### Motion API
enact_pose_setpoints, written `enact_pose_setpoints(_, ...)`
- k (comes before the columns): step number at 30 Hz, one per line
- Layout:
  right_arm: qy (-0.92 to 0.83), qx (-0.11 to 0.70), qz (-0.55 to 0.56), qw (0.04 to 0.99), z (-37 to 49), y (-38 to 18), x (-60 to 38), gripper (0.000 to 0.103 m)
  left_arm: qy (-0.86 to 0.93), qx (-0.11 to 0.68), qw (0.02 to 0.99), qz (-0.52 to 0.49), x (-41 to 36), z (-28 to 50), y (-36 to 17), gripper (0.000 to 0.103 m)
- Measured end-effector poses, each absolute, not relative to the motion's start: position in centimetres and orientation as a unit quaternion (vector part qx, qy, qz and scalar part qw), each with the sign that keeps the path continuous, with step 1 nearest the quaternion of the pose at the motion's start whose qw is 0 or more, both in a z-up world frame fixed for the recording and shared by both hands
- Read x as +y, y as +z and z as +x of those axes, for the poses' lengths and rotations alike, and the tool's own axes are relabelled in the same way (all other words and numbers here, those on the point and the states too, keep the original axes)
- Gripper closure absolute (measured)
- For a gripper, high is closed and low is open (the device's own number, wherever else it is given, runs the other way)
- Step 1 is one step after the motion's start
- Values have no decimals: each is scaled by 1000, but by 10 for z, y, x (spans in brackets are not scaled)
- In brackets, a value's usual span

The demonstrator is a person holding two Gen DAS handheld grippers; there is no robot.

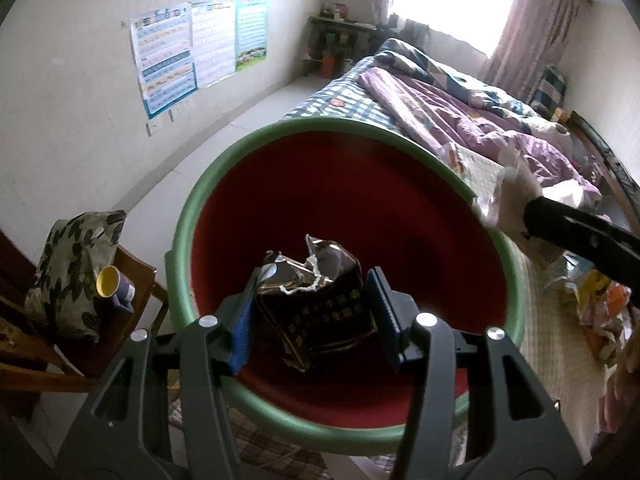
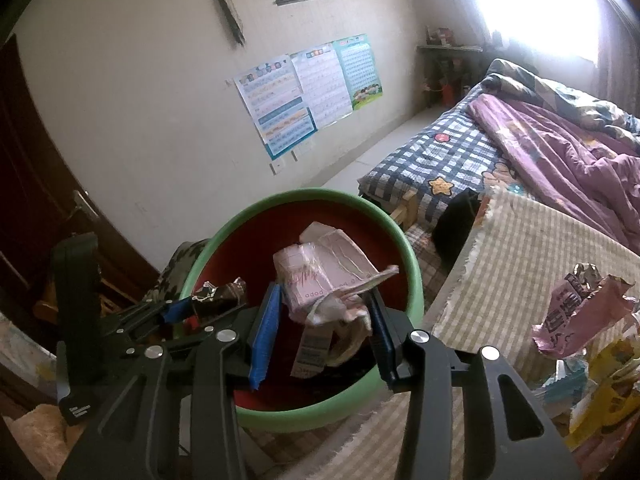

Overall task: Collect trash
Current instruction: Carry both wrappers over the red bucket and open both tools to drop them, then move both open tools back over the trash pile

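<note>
A bin with a green rim and a red inside stands on the bed's edge below both grippers. My left gripper hangs over its mouth, blue pads against the two sides of a crumpled dark foil wrapper with gold print. My right gripper is also over the bin, its pads closed on a crumpled pink packet with white paper hanging below. The left gripper with the dark wrapper appears at the bin's left rim. The right gripper's finger reaches in from the right.
More trash lies on the checked mat to the right: a torn pink bag and yellow and blue wrappers. A purple quilt covers the bed behind. A wooden chair with a leafy cushion and a yellow-lined cup stands left.
</note>
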State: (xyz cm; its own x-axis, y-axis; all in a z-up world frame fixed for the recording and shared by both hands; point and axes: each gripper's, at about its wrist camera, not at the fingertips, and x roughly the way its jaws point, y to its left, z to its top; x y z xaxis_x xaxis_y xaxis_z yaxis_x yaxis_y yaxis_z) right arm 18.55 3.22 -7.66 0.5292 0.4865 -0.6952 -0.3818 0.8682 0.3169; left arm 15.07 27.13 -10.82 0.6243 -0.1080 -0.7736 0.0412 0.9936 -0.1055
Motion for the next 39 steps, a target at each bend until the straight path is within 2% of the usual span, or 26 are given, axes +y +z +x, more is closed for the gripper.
enact_pose_setpoints(3, 252, 409, 70, 874, 186, -75, 30, 48, -33, 429, 902, -43, 275, 150, -107, 36)
enact_pose_setpoints(5, 252, 404, 74, 876, 185, -74, 27, 44, -30, 426, 903, -43, 275, 149, -106, 34)
enact_pose_setpoints(15, 244, 381, 98, 887, 165, -53, -3, 44, -40, 418, 907, -47, 266, 134, -93, 34)
enact_pose_setpoints(25, 237, 342, 131, 900, 122, -25, -50, 44, -70, 406, 910, -49, 225, 105, -74, 34)
enact_pose_setpoints(32, 216, 330, 143, 908, 86, -17, -111, 44, -85, 396, 913, -53, 179, 74, -66, 34)
enact_pose_setpoints(39, 148, 349, 148, 913, 53, -32, -199, 44, -103, 398, 910, -49, 118, 46, -64, 34)
